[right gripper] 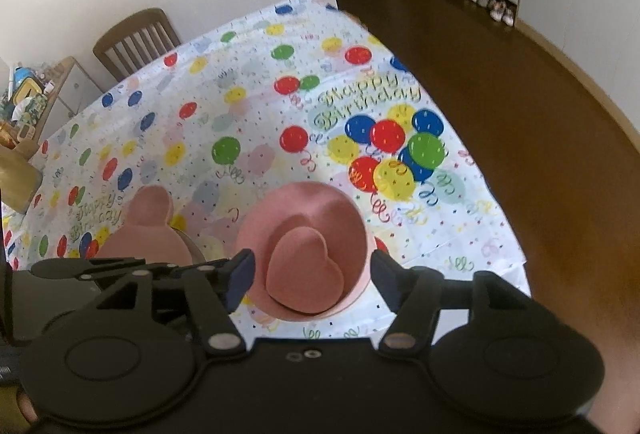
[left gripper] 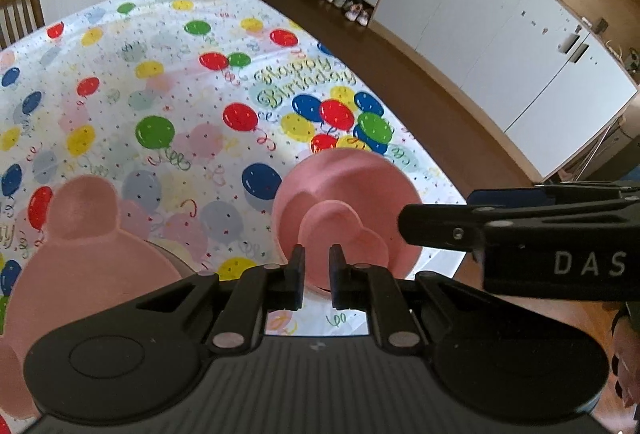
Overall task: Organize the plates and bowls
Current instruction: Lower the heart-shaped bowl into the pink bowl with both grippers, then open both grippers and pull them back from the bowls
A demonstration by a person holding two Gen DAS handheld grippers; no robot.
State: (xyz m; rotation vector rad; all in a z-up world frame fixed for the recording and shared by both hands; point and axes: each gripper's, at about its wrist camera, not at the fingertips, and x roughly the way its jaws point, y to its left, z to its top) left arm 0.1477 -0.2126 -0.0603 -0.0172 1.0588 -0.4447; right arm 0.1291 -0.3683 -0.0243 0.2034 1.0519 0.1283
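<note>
A round pink plate (left gripper: 340, 173) (right gripper: 304, 205) lies near the table's right front corner, and a smaller pink heart-shaped dish (left gripper: 340, 222) (right gripper: 304, 266) rests on it. My right gripper (right gripper: 312, 274) hovers above the heart dish with its jaws wide apart and the pads touching nothing; in the left wrist view it (left gripper: 436, 230) comes in from the right. My left gripper (left gripper: 318, 274) is shut and holds nothing, just in front of the plate. A pink bear-shaped plate (left gripper: 80, 254) (right gripper: 148, 234) lies to the left, with a grey rim (left gripper: 176, 262) showing under it.
The table wears a balloon-print birthday cloth (left gripper: 160, 93) (right gripper: 240, 113); its right edge drops to a brown floor (right gripper: 520, 153). A wooden chair (right gripper: 136, 37) stands at the far side, beside a cluttered shelf (right gripper: 24, 101). White cabinets (left gripper: 500, 33) and shoes (left gripper: 344, 1) line the room's far wall.
</note>
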